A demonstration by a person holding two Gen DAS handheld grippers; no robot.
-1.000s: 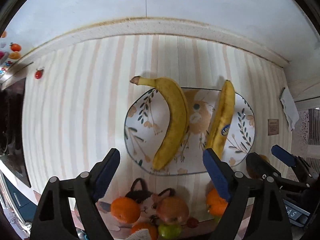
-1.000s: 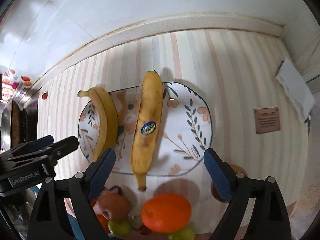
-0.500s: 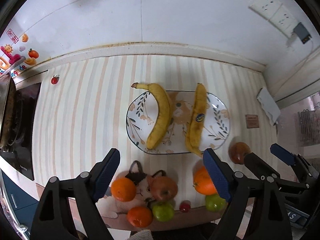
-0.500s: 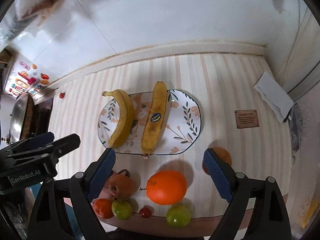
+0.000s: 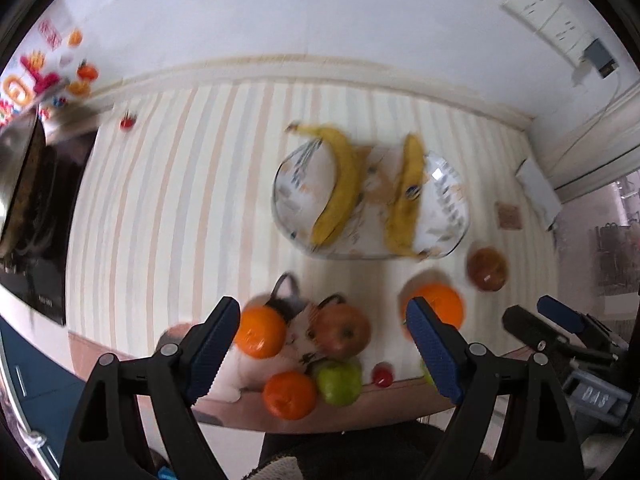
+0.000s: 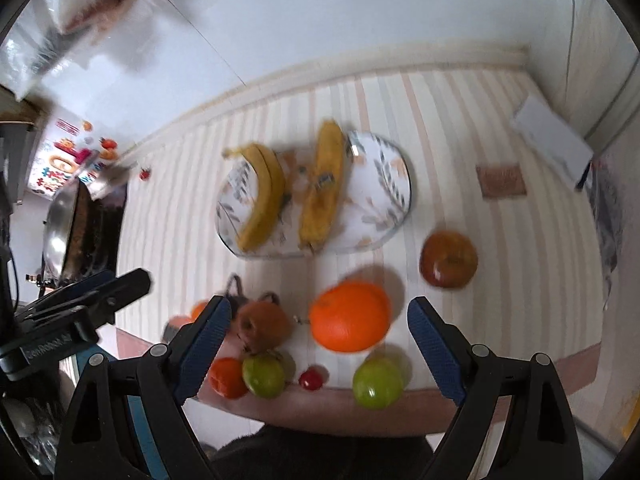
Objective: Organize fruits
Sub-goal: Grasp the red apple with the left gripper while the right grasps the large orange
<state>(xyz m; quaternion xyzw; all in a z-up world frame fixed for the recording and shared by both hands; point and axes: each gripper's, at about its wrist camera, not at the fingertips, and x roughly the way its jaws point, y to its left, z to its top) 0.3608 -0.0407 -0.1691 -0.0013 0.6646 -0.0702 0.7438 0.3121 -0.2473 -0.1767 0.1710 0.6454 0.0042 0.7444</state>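
Two bananas [image 5: 340, 192] [image 6: 322, 190] lie on a leaf-patterned plate [image 5: 452, 204] [image 6: 388, 184] on the striped table. Nearer the front edge lie a large orange [image 6: 350, 316] [image 5: 438, 306], red apples [image 6: 448, 260] [image 5: 342, 332], green apples [image 6: 376, 382] [image 5: 338, 382], small oranges [image 5: 260, 332] [image 5: 290, 394] and a small red fruit [image 6: 311, 378]. Some of them rest on a cat-shaped mat [image 5: 296, 320]. My left gripper [image 5: 324, 354] and right gripper [image 6: 320, 348] are both open and empty, held high above the front fruit.
A dark stove with a pan [image 6: 64, 232] stands at the left. A white folded cloth [image 6: 554, 140] and a brown card [image 6: 502, 180] lie at the right. A wall with a power strip [image 5: 548, 20] runs behind. The table's front edge [image 6: 400, 412] is below the grippers.
Both grippers have pulled back and up from the plate, so more of the table and front fruit shows. Both stayed open and empty.
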